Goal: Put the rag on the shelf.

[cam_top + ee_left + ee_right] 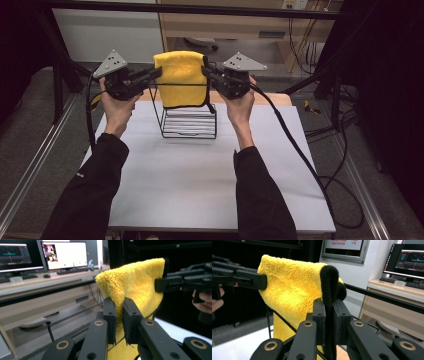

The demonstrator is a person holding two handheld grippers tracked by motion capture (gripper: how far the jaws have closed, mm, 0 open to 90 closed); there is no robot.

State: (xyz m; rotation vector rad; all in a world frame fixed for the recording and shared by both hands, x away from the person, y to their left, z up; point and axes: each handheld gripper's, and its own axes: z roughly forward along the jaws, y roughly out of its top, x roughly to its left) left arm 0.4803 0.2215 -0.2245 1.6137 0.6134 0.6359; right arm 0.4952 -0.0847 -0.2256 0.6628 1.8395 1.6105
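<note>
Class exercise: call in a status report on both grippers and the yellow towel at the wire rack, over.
Left gripper shut on yellow towel. Right gripper shut on its far edge. Towel held up over wire rack. Nothing in the way.

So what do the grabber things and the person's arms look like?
Each is a black tool with two flat black jaws. The left gripper and right gripper each carry a grey three-cornered plate with small holes on top. Brass-coloured rings mark the joints, seen in the gripper views. A black cable trails from the right one across the table. The person wears long black sleeves.
</note>
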